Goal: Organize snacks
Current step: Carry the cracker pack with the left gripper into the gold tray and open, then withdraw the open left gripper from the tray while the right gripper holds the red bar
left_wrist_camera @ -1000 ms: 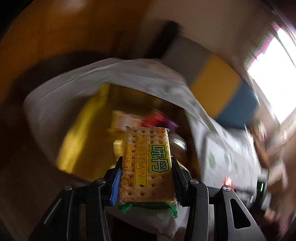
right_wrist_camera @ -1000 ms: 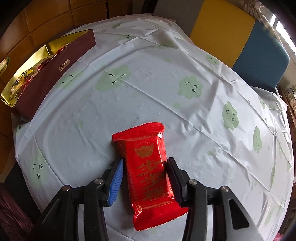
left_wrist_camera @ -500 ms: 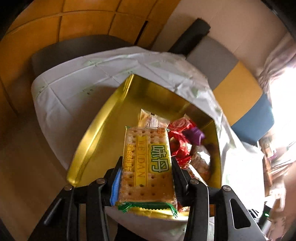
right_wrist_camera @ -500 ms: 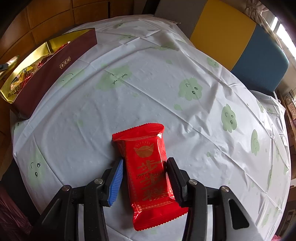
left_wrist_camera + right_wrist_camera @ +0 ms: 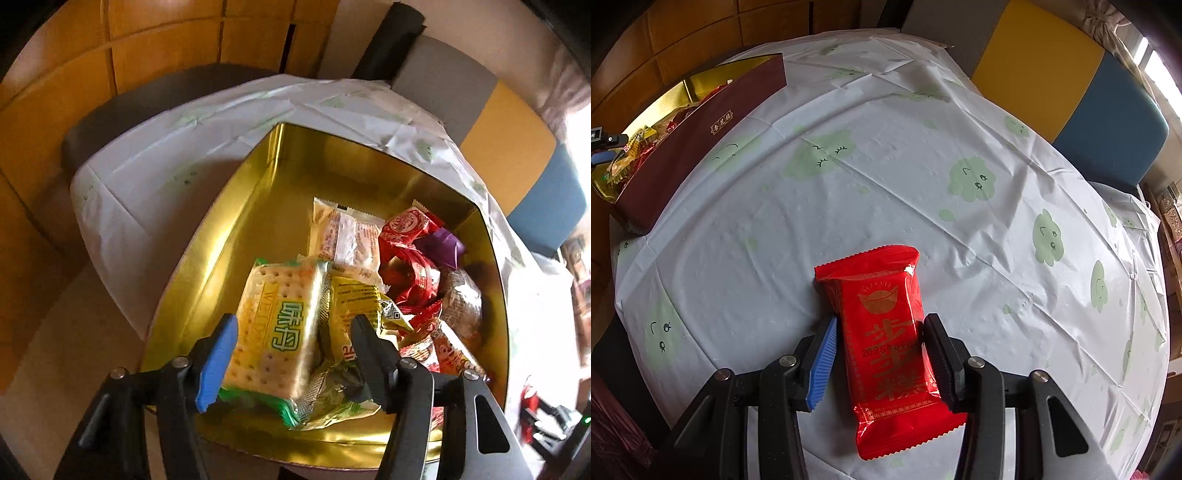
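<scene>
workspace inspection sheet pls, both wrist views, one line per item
surface: round table under a white tablecloth printed with green faces
job's things: cracker pack dropping into the gold-lined box among other wrapped snacks; red snack pack flat on the cloth
clutter: nothing seen
grippers: left claw has just been opening, the cracker pack loose between its jaws; right claw closed on the red snack pack
cables: nothing seen
surroundings: yellow and blue chair, wood panelling, bright window on the right
</scene>
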A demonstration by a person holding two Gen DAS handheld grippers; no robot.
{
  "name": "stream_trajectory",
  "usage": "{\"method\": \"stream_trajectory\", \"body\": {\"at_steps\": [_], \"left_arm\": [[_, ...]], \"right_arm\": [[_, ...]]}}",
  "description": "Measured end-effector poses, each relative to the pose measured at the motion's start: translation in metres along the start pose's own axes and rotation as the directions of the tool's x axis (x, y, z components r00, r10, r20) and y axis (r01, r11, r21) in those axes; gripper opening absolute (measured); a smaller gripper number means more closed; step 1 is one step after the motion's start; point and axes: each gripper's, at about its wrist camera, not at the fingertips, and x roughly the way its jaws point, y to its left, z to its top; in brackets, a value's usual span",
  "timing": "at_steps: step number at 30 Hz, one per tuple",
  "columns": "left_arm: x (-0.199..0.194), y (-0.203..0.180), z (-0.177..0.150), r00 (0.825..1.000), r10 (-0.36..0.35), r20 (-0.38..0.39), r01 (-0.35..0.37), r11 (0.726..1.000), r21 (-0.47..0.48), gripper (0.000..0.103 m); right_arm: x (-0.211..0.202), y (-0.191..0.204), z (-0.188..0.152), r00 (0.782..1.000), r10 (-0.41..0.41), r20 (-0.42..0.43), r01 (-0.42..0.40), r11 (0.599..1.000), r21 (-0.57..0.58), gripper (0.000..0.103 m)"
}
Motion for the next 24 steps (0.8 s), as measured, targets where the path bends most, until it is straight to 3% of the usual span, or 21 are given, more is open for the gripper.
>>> {"method": "stream_trajectory", "body": {"at_steps": [3,6,14,17,21,24], "left_arm": [[0.002,-0.006,-0.004,1.0,0.018,0.002,-0.018,0.998,0.061,0.046],[0.009,-0.007,-0.011,0.999,0.013,-0.031,-0.011,0.998,0.065,0.04],[-0.012,-0.01,-0.028,0.997,0.067,0.044,-0.072,0.992,0.106,0.04],[-0.023,-0.02,-0.031,0.996,0.047,0.074,-0.058,0.986,0.155,0.04],[-0.029,-0.043,-0.035,0.998,-0.029,0.058,0.014,0.969,0.246,0.04],[-0.014,-0.057,-0.035,0.999,0.014,0.035,-0.024,0.955,0.296,0.038]], "right_arm": [[0.0,0.0,0.0,1.0,-0.002,0.002,0.002,1.0,-0.004,0.047],[0.0,0.001,0.0,1.0,-0.005,0.005,0.005,1.0,-0.006,0.047],[0.0,0.002,-0.002,1.0,-0.004,0.009,0.004,1.0,-0.018,0.046],[-0.001,0.001,-0.002,1.0,-0.003,0.009,0.003,1.0,-0.017,0.046],[-0.001,0.001,-0.002,1.0,-0.005,0.01,0.005,1.0,-0.02,0.046],[-0.001,0.0,-0.002,1.0,-0.008,0.01,0.008,1.0,-0.026,0.046]]}}
